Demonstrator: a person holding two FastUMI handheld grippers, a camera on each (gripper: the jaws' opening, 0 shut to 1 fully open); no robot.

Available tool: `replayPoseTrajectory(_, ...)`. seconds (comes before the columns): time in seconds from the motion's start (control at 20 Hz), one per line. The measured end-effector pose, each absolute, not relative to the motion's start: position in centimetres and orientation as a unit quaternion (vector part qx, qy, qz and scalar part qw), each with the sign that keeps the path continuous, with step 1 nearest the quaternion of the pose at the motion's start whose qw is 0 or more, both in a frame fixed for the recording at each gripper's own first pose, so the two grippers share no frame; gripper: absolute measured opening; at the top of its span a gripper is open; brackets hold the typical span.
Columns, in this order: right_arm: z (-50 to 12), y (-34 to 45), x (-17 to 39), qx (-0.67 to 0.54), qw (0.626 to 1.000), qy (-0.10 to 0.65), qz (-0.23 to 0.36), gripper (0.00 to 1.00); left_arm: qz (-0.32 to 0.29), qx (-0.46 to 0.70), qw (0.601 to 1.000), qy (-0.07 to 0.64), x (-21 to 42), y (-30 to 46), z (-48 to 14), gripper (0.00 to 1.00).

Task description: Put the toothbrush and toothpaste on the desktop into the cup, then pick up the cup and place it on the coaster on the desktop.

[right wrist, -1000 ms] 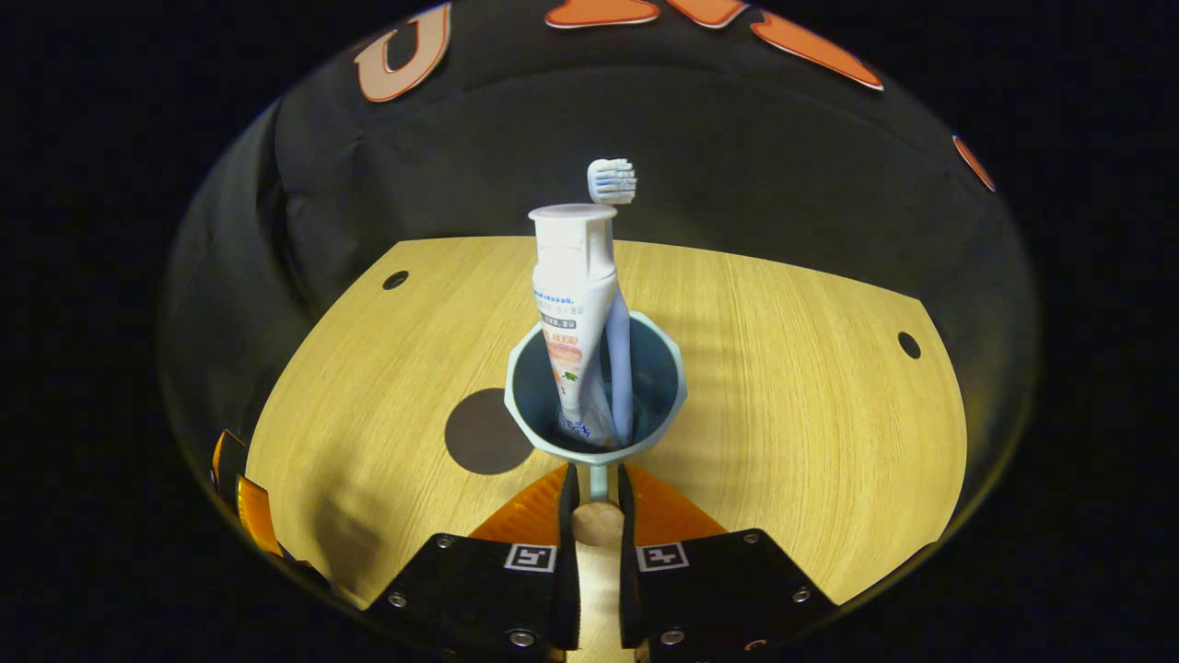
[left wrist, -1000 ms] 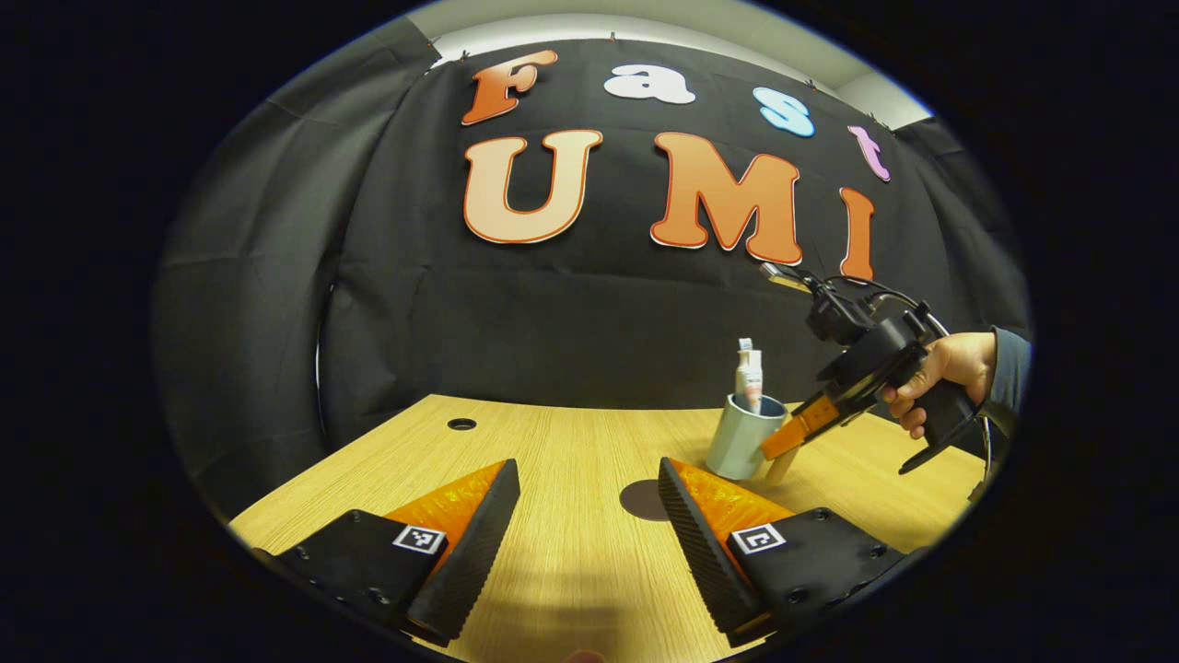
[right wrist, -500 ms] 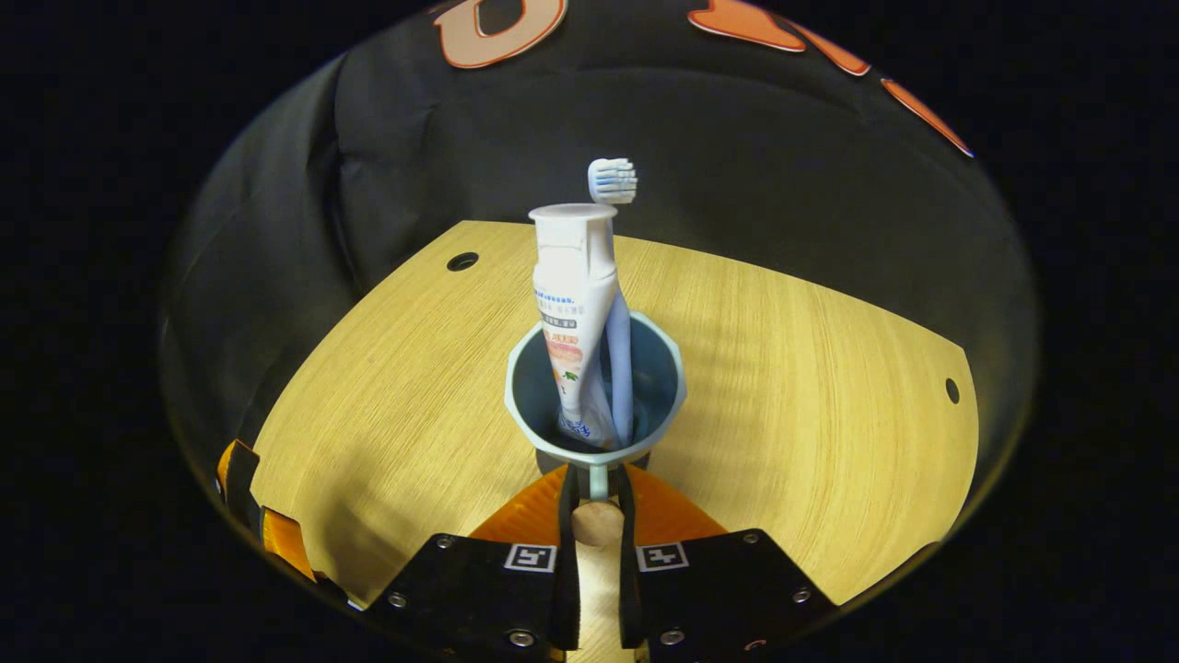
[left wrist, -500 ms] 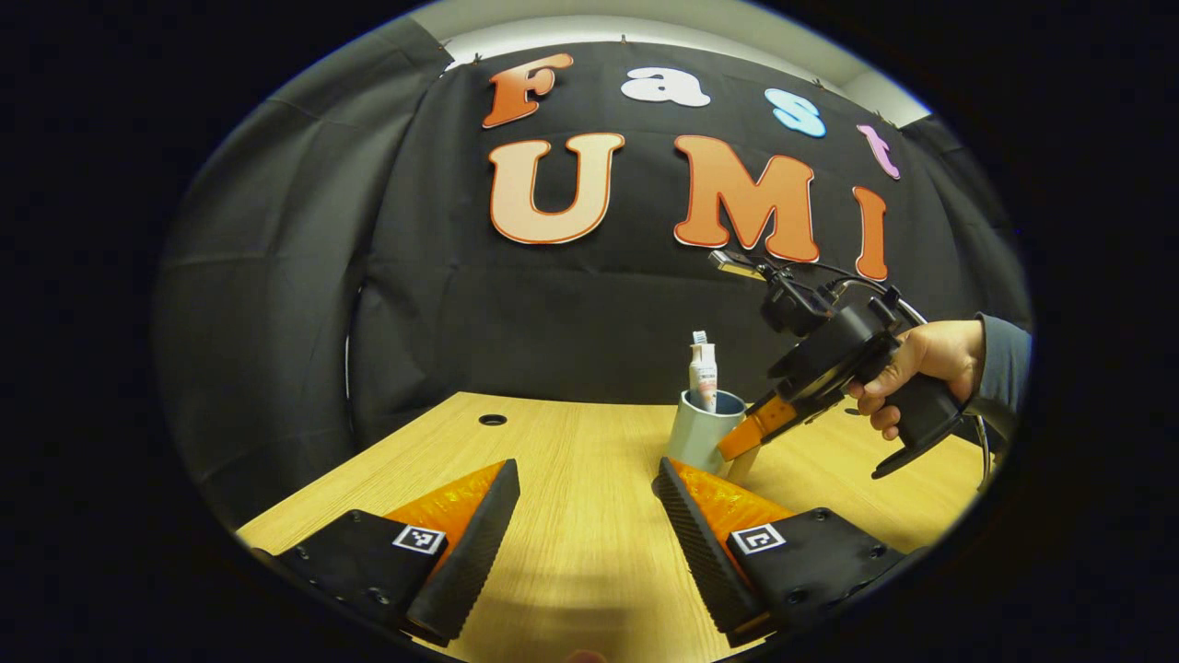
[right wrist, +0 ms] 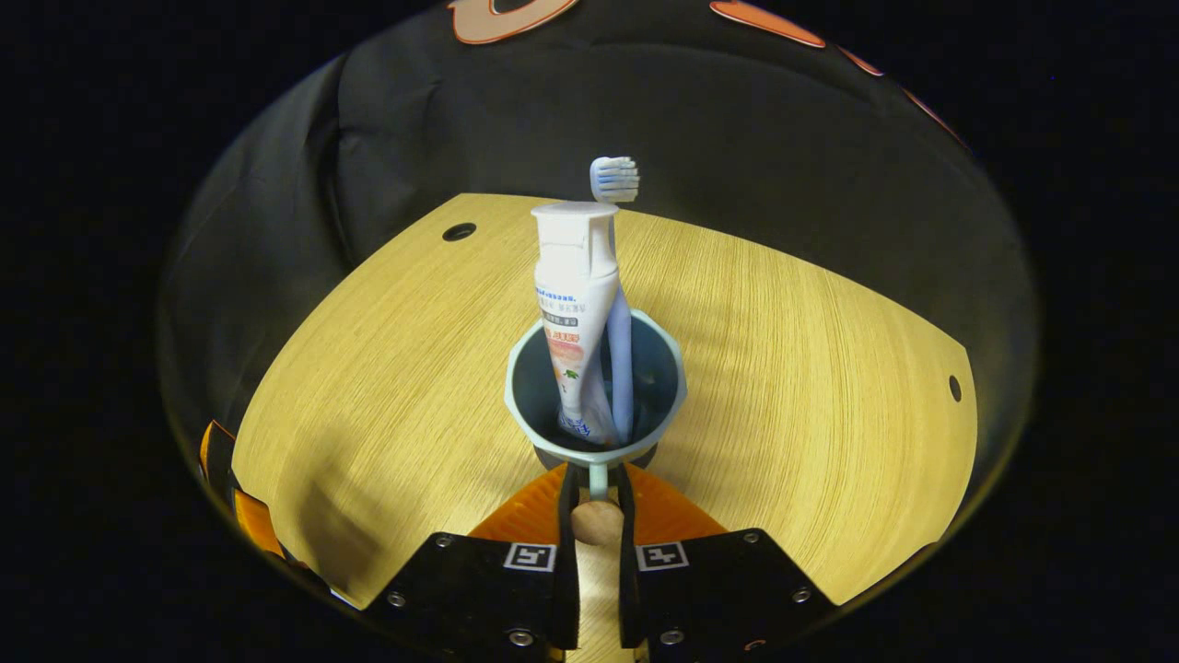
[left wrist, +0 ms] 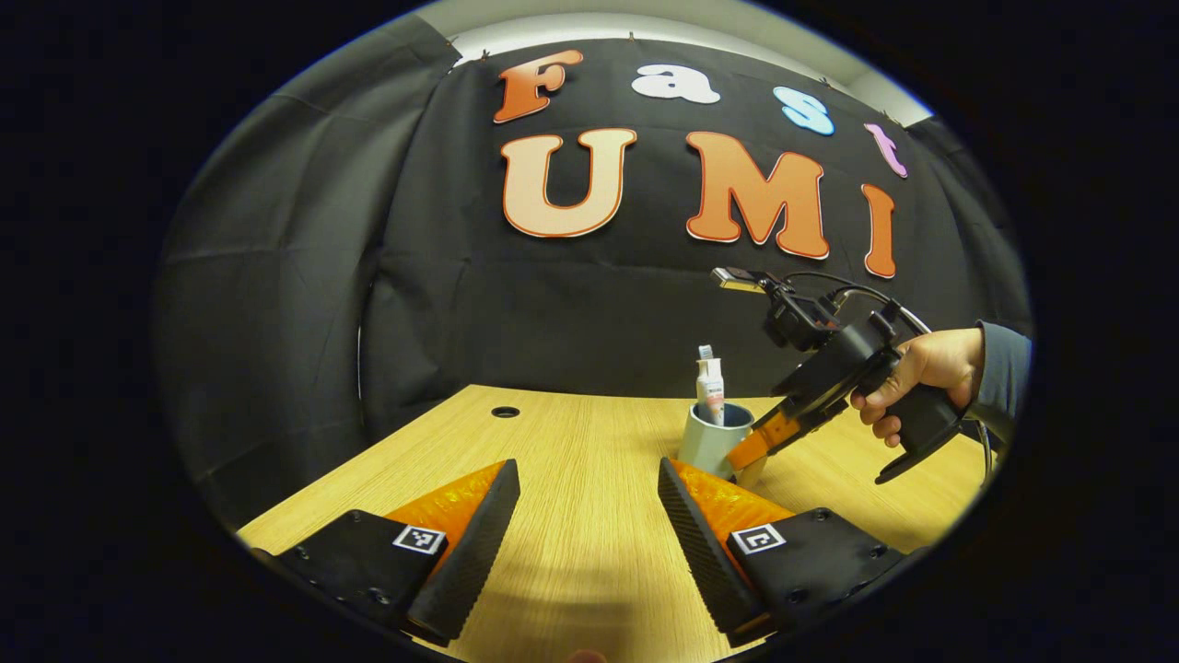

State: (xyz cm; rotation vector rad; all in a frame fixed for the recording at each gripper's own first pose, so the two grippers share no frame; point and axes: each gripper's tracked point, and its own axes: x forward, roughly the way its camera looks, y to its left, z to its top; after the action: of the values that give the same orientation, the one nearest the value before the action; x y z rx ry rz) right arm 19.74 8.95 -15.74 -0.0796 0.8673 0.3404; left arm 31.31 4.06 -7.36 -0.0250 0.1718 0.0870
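A light wooden desktop (right wrist: 783,387) with fine grain spans the lower half of both views. Round dark holes sit near its far edge, one at upper left (right wrist: 459,231) and one at far right (right wrist: 954,388) of the right gripper view. The cup (left wrist: 711,440) stands right of centre in the left gripper view; whether its base touches the wood cannot be told.
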Motion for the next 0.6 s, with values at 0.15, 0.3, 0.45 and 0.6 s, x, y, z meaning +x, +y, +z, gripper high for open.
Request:
replayPoseTrajectory(0.15, -16.4, 9.1, 19.3, -0.028, 0.892, 0.416, 0.173, 0.23, 0.046, -0.015, 0.995, 0.086, 31.2, 3.9, -7.2, 0.97)
replayPoseTrajectory(0.3, -16.1, 9.1, 19.8, -0.021, 0.902, 0.391, 0.184, 0.29, 0.045, -0.017, 0.995, 0.085, 31.1, 3.5, -6.9, 0.97)
replayPoseTrajectory(0.45, -16.2, 9.4, 20.0, -0.007, 0.907, 0.375, 0.191, 0.32, 0.041, -0.014, 0.996, 0.079, 30.7, 2.8, -6.4, 0.97)
replayPoseTrajectory(0.6, -17.0, 9.3, 19.8, -0.003, 0.914, 0.356, 0.193, 0.42, 0.038, -0.015, 0.996, 0.073, 30.5, 2.0, -5.7, 0.97)
